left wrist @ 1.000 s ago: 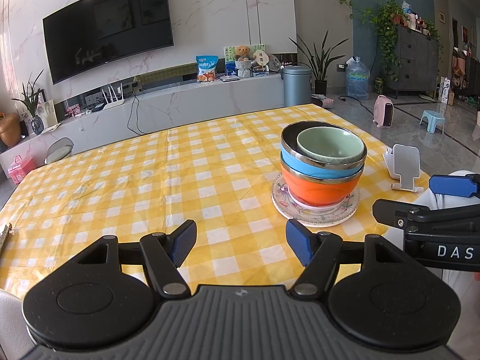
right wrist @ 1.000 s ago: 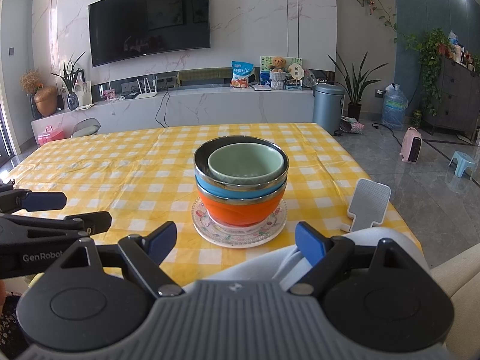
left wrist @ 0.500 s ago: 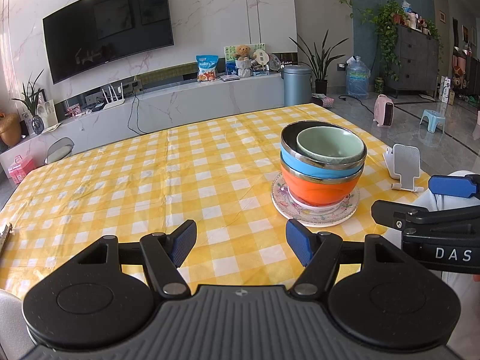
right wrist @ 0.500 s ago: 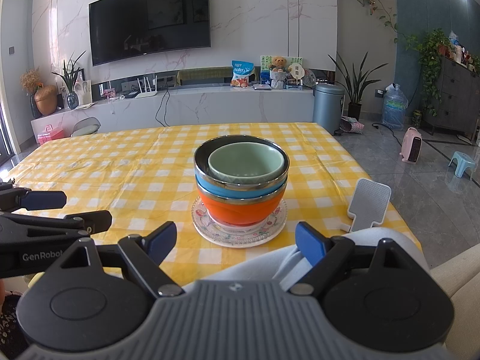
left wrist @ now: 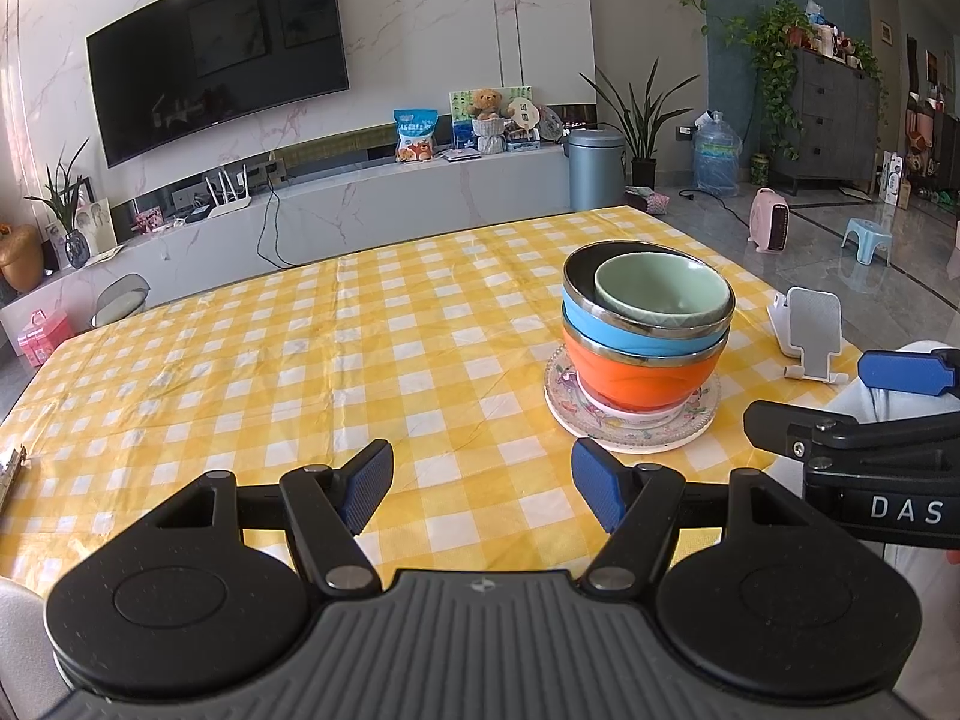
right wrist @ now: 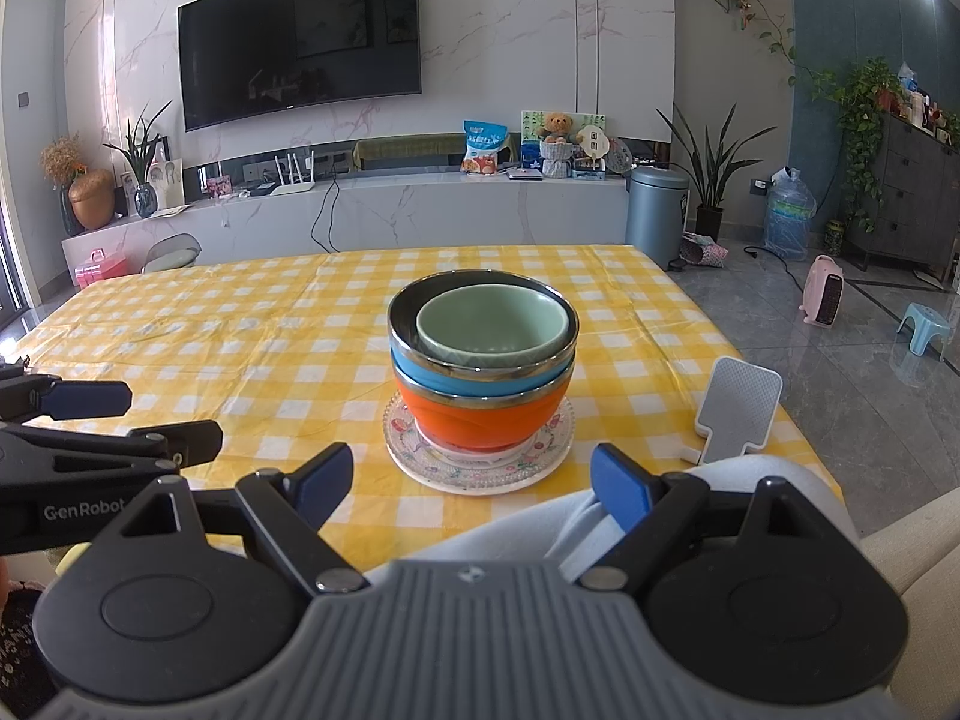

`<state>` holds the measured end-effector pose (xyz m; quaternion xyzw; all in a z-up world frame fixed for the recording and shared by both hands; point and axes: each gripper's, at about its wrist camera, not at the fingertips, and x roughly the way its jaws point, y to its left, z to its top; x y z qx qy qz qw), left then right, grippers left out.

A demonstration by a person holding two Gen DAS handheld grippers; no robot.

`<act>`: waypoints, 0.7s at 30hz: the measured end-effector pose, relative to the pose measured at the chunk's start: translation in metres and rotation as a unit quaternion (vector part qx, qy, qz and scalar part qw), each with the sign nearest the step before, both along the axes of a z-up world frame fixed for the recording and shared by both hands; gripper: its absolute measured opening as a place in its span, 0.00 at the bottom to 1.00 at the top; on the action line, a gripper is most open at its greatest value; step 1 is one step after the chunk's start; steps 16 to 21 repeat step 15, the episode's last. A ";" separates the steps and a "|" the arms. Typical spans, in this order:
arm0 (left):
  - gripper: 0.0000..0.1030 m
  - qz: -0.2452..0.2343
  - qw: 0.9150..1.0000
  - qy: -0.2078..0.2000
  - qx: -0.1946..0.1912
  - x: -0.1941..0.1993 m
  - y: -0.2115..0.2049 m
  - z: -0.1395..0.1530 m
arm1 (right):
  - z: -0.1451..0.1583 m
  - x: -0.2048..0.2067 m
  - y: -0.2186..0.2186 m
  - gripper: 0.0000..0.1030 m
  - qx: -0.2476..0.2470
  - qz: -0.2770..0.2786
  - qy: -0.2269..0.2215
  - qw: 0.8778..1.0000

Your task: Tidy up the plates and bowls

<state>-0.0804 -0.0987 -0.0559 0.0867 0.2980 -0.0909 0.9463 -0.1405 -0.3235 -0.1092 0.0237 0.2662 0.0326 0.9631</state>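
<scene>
A stack stands on the yellow checked table point(left wrist: 300, 372): a floral plate point(left wrist: 630, 429) with a small white plate, an orange bowl point(left wrist: 642, 375), a blue bowl point(left wrist: 606, 330) and a pale green bowl point(left wrist: 660, 294) nested on top. In the right wrist view the stack is straight ahead: plate point(right wrist: 480, 468), orange bowl point(right wrist: 480, 420), blue bowl point(right wrist: 456, 381), green bowl point(right wrist: 492, 327). My left gripper point(left wrist: 480, 480) is open and empty, near the front edge, left of the stack. My right gripper point(right wrist: 471, 480) is open and empty, held back over a lap in front of the stack.
A white phone stand point(left wrist: 810, 336) sits on the table right of the stack, also seen in the right wrist view point(right wrist: 735, 414). The other gripper shows at each view's side. A clip-like object point(left wrist: 12, 474) lies at the table's left edge.
</scene>
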 end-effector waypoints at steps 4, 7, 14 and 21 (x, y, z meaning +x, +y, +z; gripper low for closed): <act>0.78 0.004 1.000 0.002 -0.005 0.001 0.001 0.000 | 0.000 0.000 0.000 0.82 0.000 0.000 0.000 1.000; 0.78 0.005 1.000 0.004 -0.006 0.001 0.001 0.000 | 0.000 0.000 0.000 0.82 0.000 0.000 0.000 1.000; 0.78 0.005 1.000 0.000 -0.004 0.001 0.001 0.001 | 0.000 0.000 0.000 0.82 0.000 0.000 0.000 1.000; 0.78 0.005 1.000 0.000 -0.004 0.001 0.000 0.001 | 0.000 0.000 0.000 0.82 0.000 0.000 0.000 1.000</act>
